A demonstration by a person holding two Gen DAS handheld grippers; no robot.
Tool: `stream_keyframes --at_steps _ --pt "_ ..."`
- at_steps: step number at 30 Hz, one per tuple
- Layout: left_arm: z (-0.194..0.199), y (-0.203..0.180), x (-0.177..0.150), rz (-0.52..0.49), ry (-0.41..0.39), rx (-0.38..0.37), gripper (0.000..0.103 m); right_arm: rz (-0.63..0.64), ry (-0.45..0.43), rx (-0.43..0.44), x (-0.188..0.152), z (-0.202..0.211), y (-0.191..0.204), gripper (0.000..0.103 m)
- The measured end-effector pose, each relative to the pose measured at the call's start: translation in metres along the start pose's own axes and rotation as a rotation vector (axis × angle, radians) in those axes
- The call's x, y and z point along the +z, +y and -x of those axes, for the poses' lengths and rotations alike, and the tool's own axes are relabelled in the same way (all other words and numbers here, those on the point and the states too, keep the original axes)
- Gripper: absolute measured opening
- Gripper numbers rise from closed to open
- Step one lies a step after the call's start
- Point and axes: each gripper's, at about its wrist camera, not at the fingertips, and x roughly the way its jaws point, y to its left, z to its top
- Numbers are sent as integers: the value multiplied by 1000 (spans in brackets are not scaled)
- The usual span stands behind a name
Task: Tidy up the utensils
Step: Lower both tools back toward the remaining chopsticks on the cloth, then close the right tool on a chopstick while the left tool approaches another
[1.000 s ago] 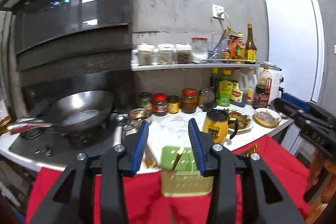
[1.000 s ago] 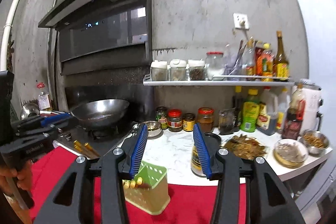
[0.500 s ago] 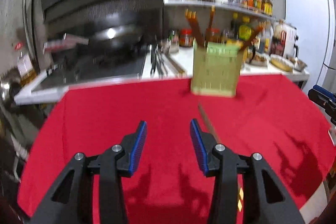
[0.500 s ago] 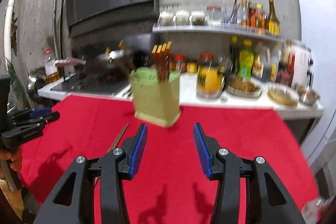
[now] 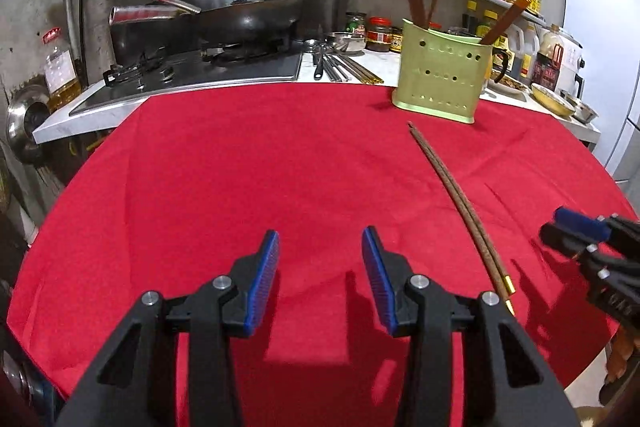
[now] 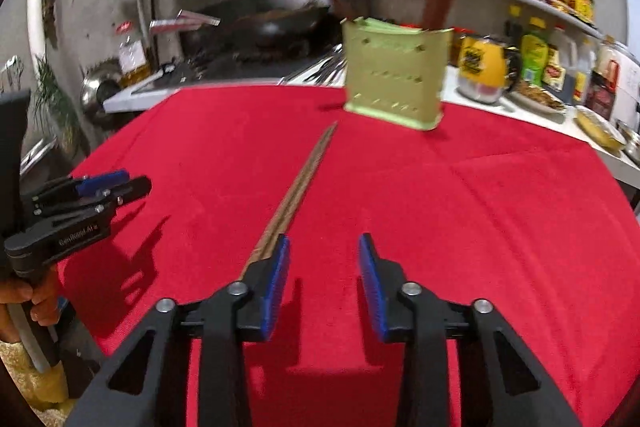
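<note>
My left gripper (image 5: 320,267) part open, empty, above red cloth (image 5: 248,163). My right gripper (image 6: 323,275) closing, nothing between jaws. Chopstick pair (image 5: 452,191) flat on cloth, just left of right gripper. Green utensil holder (image 5: 440,79) at cloth's far edge

My left black plastic two-finger gripper (image 5: 320,275) wears ribbed blue pads and silver round screws; my right black plastic two-finger gripper (image 6: 324,279) matches it, and the left's side carries pale lettering.
</note>
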Motion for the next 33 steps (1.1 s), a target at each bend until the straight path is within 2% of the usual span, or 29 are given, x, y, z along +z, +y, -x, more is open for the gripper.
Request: stream_keyframes --at_steps 6,10,19,22,25,30,33 --pt "-4 9 -3 4 9 -10 42 16 59 7 5 -20 13 20" --pt "-7 12 -4 10 11 -18 42 20 93 14 6 -29 17 17" --pt "-7 11 -3 19 17 -35 42 48 144 -30 10 -43 22 14" --pt "-6 3 -4 3 21 -59 42 40 150 -35 10 -41 15 9" --pt "-6 -12 -4 -20 38 -105 42 27 151 -48 5 -34 1 7" --pt "-9 -44 -8 -46 97 -249 42 -21 145 -91 -9 -16 -32 7" --pt "-5 -70 -14 -112 121 -331 42 -47 133 -134 -20 -4 -53 7"
